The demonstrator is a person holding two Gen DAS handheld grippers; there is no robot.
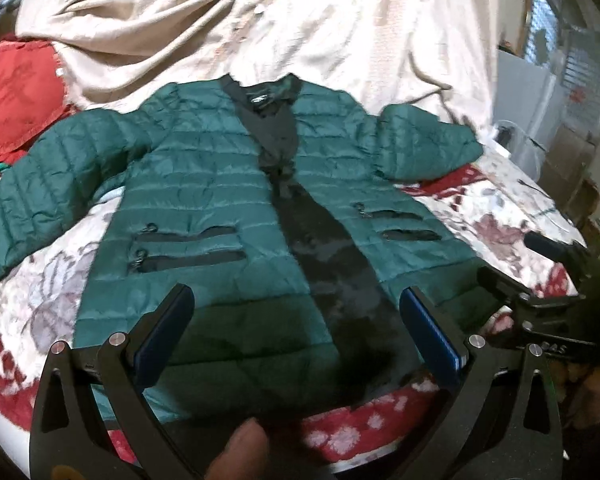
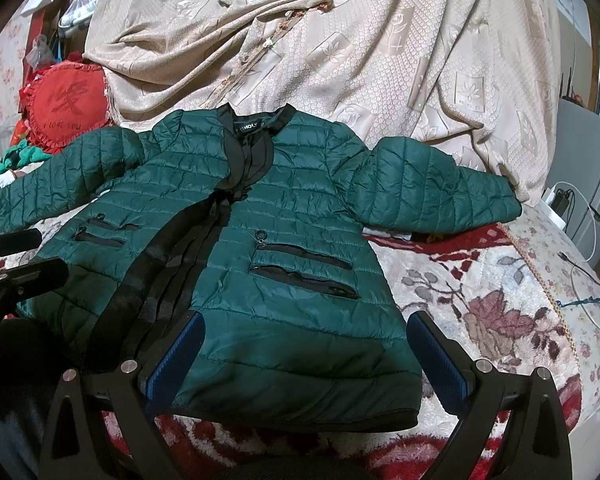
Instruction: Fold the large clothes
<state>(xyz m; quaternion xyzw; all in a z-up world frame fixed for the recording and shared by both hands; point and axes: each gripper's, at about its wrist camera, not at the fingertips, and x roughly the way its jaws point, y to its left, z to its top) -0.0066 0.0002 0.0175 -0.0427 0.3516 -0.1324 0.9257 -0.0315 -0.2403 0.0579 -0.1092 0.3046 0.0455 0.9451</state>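
Both grippers open wide, tilted downward, holding nothing.

In the left wrist view the left gripper [image 1: 296,328] reaches toward 12 o'clock with its black arms splayed, one blue pad [image 1: 166,330] at 10 o'clock of the gap and the other at 2 o'clock, nothing pinched between them. A blurred fingertip [image 1: 242,450] of the holding hand pokes in at 6 o'clock. At 3 o'clock the right gripper [image 1: 540,280] shows side-on as black metal. In the right wrist view that gripper [image 2: 306,356] is likewise spread, blue pads [image 2: 440,356] well apart and free; the left gripper's [image 2: 16,260] black fingertips enter at 9 o'clock.
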